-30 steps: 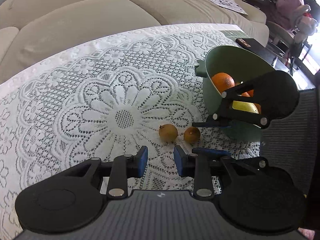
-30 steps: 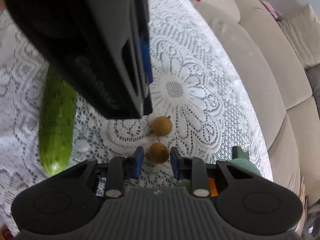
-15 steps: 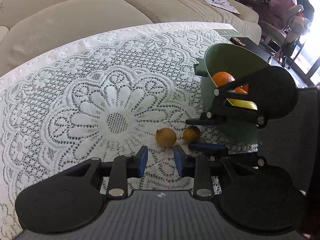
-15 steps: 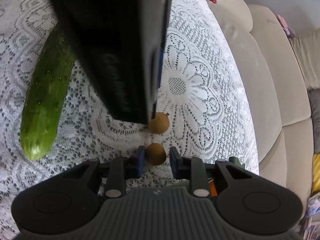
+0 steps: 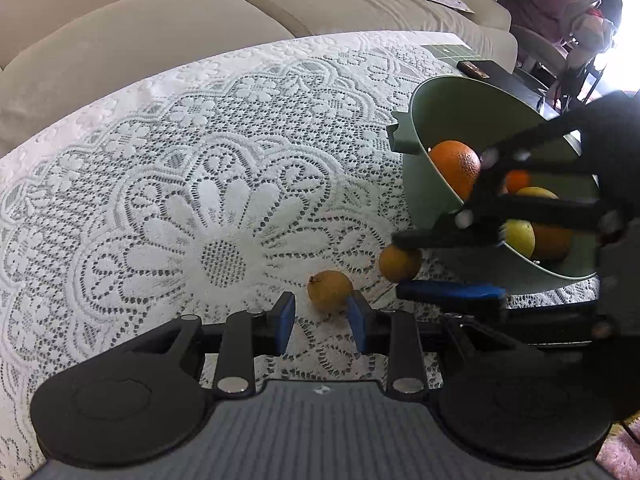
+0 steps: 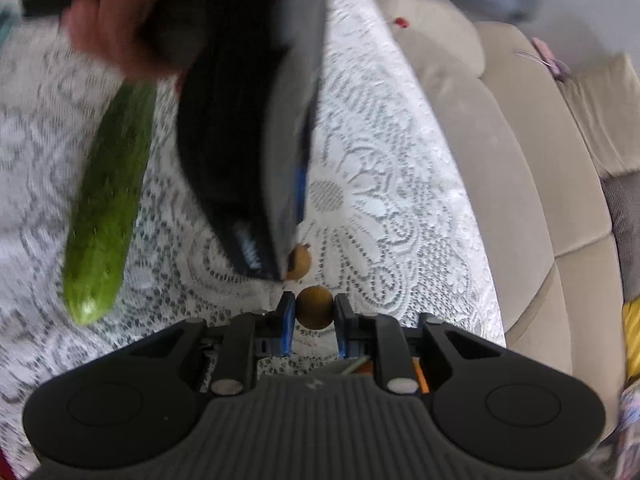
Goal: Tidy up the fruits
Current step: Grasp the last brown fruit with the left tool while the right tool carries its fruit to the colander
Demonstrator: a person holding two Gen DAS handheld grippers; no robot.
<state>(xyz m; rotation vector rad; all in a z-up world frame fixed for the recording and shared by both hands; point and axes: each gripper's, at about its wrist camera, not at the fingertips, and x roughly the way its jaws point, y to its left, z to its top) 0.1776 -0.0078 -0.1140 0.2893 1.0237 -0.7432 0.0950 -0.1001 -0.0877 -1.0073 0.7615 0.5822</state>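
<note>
One small fruit [image 6: 298, 264] half behind left gripper [image 6: 298, 200].

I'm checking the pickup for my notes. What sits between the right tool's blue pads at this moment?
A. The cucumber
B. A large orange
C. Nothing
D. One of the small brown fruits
D: in the right wrist view the right tool has both blue pads pressed against a small brown fruit, while the cucumber lies apart on the lace cloth.
</note>
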